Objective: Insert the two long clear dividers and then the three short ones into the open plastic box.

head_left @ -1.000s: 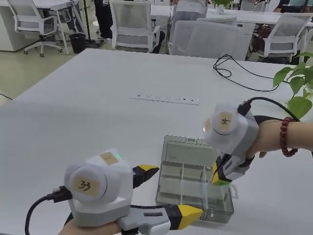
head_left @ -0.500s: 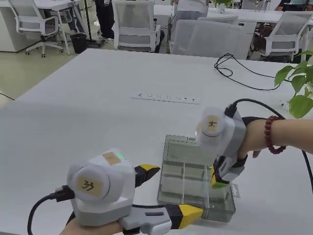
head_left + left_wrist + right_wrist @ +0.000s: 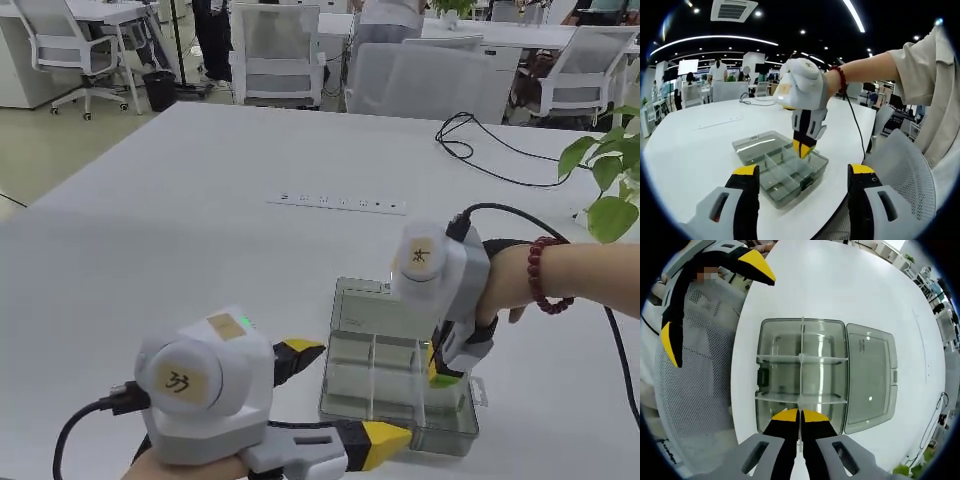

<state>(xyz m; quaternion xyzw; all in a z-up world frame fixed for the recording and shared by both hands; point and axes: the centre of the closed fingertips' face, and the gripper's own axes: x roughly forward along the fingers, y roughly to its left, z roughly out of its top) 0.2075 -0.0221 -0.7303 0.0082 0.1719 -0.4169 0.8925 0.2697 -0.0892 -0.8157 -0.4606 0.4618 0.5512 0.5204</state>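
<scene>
Right tongs (image 3: 800, 415) pinching clear divider (image 3: 801, 340) lengthwise in box (image 3: 760, 340), left tongs (image 3: 804, 170) spread, empty

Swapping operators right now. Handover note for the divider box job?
Left gripper: open, holding nothing, held near the clear plastic box on the white table.
Right gripper: points down into the box, shut on the end of a thin clear divider that runs along the middle of the box.
Box: its hinged lid lies open alongside. Two more clear cross dividers stand across the held one.
Done: three dividers appear to be in. I cannot tell if the held one is fully seated.
Left: press it home, let go, then fit the rest of the five.
</scene>
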